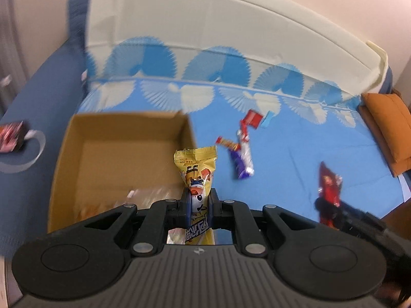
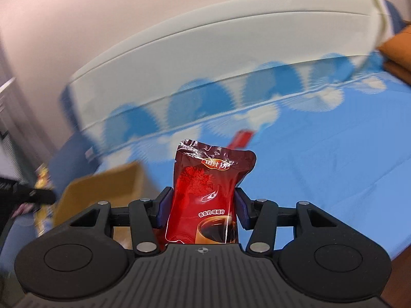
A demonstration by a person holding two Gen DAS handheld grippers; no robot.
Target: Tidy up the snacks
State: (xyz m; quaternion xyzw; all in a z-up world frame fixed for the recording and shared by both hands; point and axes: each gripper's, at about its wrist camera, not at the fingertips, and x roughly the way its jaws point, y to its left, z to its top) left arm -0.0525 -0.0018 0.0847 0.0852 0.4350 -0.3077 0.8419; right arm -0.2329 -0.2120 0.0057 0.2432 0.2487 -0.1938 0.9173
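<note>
My left gripper [image 1: 198,202] is shut on a yellow snack packet [image 1: 196,169] that stands upright between the pads, just right of the open cardboard box [image 1: 77,138]. A clear wrapped snack [image 1: 151,195] lies in the box's near corner. My right gripper [image 2: 203,202] is shut on a dark red pouch [image 2: 205,192]; in the left wrist view the same red pouch [image 1: 328,184] shows at lower right. The cardboard box [image 2: 102,187] appears blurred at the left of the right wrist view. Loose snacks [image 1: 241,151] in red, purple and blue wrappers lie on the blue sheet.
The blue patterned bed sheet [image 1: 295,154] covers a mattress with a cream headboard [image 1: 205,25] behind. An orange pillow [image 1: 388,128] sits at the right edge. A small pink box [image 1: 10,138] rests on the dark blue side at left.
</note>
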